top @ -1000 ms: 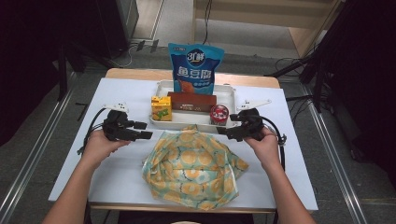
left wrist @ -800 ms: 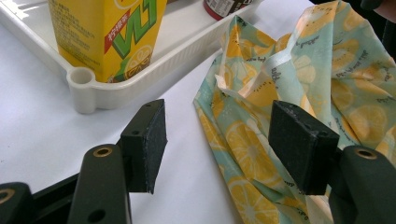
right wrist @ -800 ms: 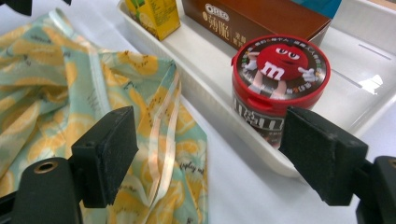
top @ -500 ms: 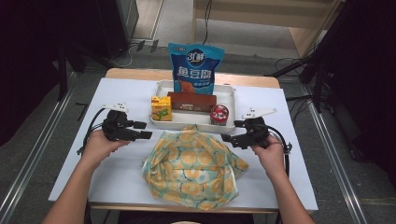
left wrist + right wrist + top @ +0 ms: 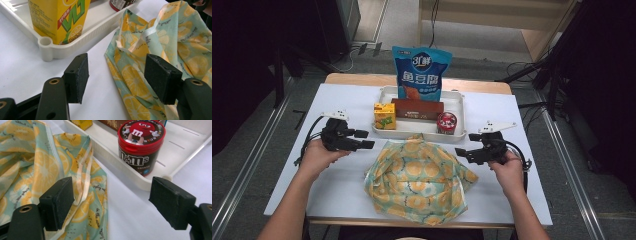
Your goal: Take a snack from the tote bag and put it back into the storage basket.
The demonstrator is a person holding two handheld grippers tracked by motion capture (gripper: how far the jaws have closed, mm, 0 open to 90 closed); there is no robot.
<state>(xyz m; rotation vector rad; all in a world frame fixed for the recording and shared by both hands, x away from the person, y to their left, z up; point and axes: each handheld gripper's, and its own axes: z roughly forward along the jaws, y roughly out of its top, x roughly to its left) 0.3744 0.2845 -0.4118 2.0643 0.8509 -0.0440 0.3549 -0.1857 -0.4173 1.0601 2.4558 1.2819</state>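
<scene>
Both grippers' fingers stand released, grasping nothing. The lemon-print bag (image 5: 160, 47) lies partly hidden behind the left gripper (image 5: 122, 75) fingers. Past the right gripper (image 5: 112, 202) fingers, the M&M's tub (image 5: 140, 145) stands in the white tray (image 5: 185, 142), cut off above.

White table (image 5: 342, 105) on grey floor (image 5: 252, 165); wooden furniture (image 5: 492, 20) behind; dark surroundings, floor cables (image 5: 362, 50).

Lemon-print cloth bag (image 5: 419, 175), crumpled, apparently empty
</scene>
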